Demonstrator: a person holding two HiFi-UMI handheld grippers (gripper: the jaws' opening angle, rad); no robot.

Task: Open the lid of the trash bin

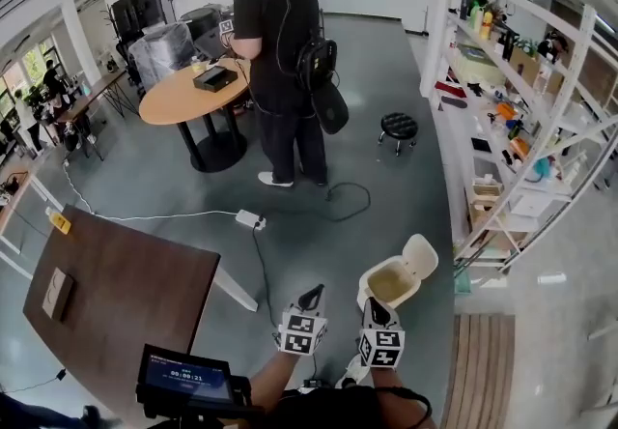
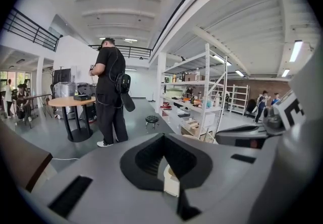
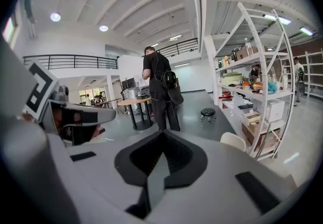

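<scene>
The trash bin [image 1: 389, 284] is sitting on the grey floor [image 1: 193, 176] just ahead of me and a little to the right, close to the foot of the white shelving rack [image 1: 541, 128]. Its lid [image 1: 421, 255] is standing raised, leaning back toward the far right, so the hinge seems to be lying on the side away from me and the mouth is facing up. I am judging the lid to be open already, or very nearly so. Any further push would be going up and away along the line from the near rim to the hinge.

The bin is looking like smooth cream plastic, small and rounded, its oval mouth running from near-left to far-right. The inside is showing a duller tan; I cannot tell whether that is a liner. The lid is a thin rounded shell of the same plastic, light enough, I am guessing, to tip easily.

My right gripper [image 1: 373, 306] is hovering nearest, its tips almost at the near rim. Its jaws are resting together with nothing between them. My left gripper [image 1: 311, 299] is hanging just beside it, farther from the bin, jaws likewise together and carrying nothing. In its own view a sliver of the cream bin is peeking through the narrow slit below the tips.
</scene>
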